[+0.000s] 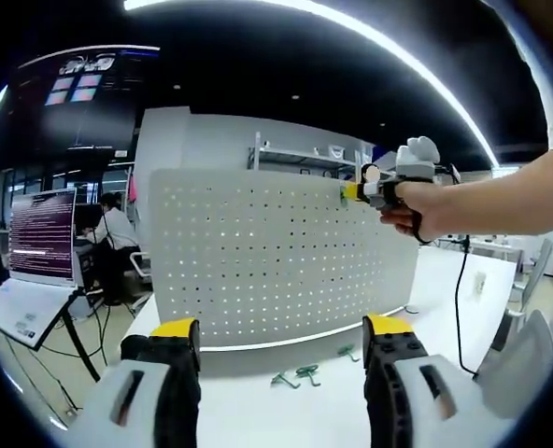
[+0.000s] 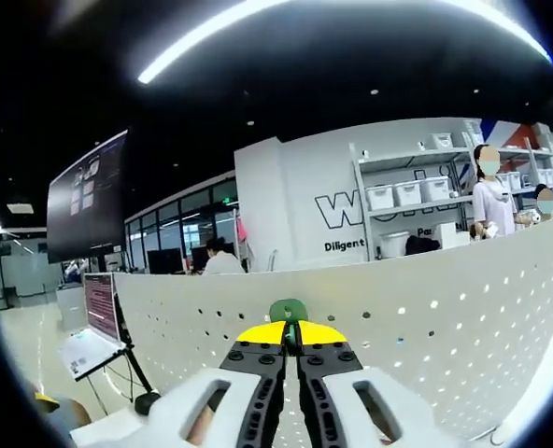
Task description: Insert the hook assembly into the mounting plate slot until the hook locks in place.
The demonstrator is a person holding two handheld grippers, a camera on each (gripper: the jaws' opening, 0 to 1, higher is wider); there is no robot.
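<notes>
Dark ceiling with curved light strip (image 1: 417, 65) overhead. White wall (image 2: 295, 201) bears dark lettering, with white shelving (image 2: 417, 201) of storage bins beside it. Monitor on a stand (image 1: 41, 235) at left; seated person (image 1: 118, 229) behind; glazed partition (image 2: 178, 243) beyond.

Left gripper (image 1: 281, 341): jaws set wide apart, yellow-tipped, rising from 6 o'clock in the left gripper view, nothing between them. Right gripper (image 2: 290, 338): jaws pressed together, pinching a small green piece at the yellow tips. In the left gripper view this gripper sits at 2 o'clock, held in the person's hand (image 1: 421, 207), bare forearm reaching in from 3 o'clock, roughly level.
</notes>
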